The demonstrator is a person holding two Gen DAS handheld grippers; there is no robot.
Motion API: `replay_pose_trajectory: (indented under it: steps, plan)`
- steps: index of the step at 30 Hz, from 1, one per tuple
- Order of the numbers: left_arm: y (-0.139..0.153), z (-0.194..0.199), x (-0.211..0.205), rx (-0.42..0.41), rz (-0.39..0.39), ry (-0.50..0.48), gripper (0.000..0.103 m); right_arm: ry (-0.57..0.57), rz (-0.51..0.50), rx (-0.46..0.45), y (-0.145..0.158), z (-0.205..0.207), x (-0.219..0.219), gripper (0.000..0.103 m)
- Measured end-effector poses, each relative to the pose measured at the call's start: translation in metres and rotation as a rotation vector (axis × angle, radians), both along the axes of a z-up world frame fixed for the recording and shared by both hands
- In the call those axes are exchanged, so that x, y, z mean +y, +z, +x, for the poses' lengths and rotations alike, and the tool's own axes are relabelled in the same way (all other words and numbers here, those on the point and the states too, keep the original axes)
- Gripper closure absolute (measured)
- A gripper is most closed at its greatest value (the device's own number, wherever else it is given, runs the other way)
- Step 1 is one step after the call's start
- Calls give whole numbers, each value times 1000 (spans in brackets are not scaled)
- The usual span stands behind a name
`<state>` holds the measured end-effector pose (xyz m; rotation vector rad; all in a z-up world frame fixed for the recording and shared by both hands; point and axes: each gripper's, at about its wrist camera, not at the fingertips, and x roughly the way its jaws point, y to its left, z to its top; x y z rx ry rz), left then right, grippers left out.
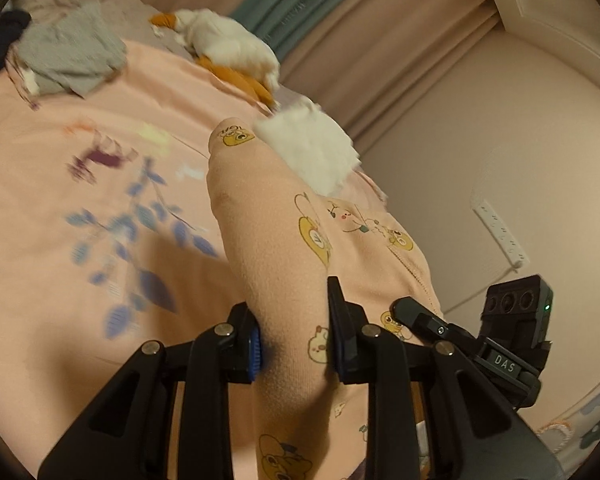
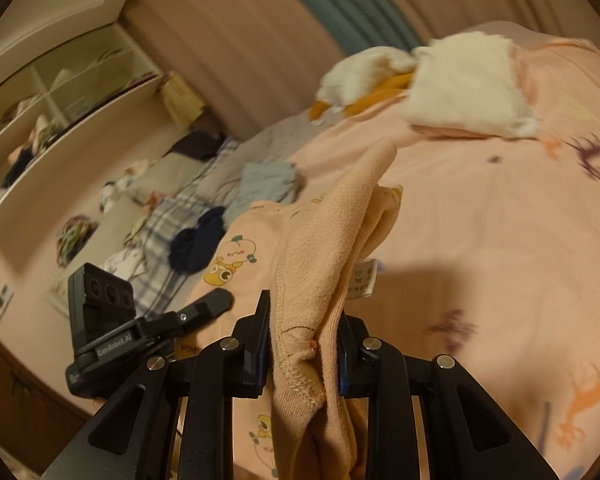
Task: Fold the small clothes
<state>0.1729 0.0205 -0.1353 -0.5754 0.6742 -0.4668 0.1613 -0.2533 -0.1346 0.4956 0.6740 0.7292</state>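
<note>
A small peach garment (image 1: 284, 248) with yellow cartoon prints is held up over the pink bedspread (image 1: 80, 208). My left gripper (image 1: 296, 340) is shut on a fold of it, with the cloth bunched between the jaws. My right gripper (image 2: 304, 344) is shut on another edge of the same garment (image 2: 324, 248), where a seam and a white care label (image 2: 364, 278) show. The garment hangs between both grippers. A white fluffy piece (image 1: 312, 148) lies just beyond it on the bed, also in the right wrist view (image 2: 468, 84).
A white and orange plush toy (image 1: 228, 48) lies near the curtain. A grey cloth (image 1: 68, 56) and a dark blue item (image 2: 196, 240) lie on the bed. Shelves (image 2: 60, 92) stand at the left. A wall socket strip (image 1: 500, 232) is on the right.
</note>
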Motion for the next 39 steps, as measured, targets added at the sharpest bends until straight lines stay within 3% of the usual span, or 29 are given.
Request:
replay_pose_trajectory:
  steps: [5, 9, 12, 16, 19, 21, 24, 26, 28, 31, 32, 34, 36, 39]
  plan:
    - [3, -8, 22, -6, 215, 108, 77, 70, -95, 13, 2, 16, 57, 76]
    - [-29, 2, 45, 41, 275, 141, 77, 109, -179, 37, -14, 29, 99, 76]
    - [-63, 15, 65, 103, 267, 135, 77, 131, -229, 26, -32, 36, 123, 76]
    - [-106, 30, 74, 206, 324, 108, 76, 172, -271, 130, -75, 56, 143, 76]
    - [-129, 32, 80, 258, 350, 91, 68, 186, -334, 216, -104, 64, 153, 76]
    - [-123, 29, 89, 259, 328, 99, 62, 185, -363, 221, -106, 64, 151, 74]
    - [-99, 22, 99, 250, 418, 179, 59, 155, -446, 194, -85, 57, 143, 74]
    - [-79, 13, 102, 209, 484, 242, 62, 108, -510, 148, -64, 49, 141, 74]
    - [-66, 9, 99, 190, 532, 245, 64, 67, -548, 100, -46, 45, 142, 74]
    - [-63, 8, 92, 207, 510, 205, 69, 67, -523, 44, -22, 35, 144, 74]
    - [-67, 8, 86, 210, 505, 181, 74, 88, -514, 26, -19, 31, 145, 81]
    - [-78, 9, 75, 236, 518, 153, 77, 119, -540, 22, -23, 28, 151, 98]
    - [-103, 10, 67, 296, 545, 122, 77, 118, -592, 77, -41, 31, 154, 98]
    - [-126, 6, 66, 306, 558, 136, 72, 122, -603, 187, -82, 45, 151, 98]
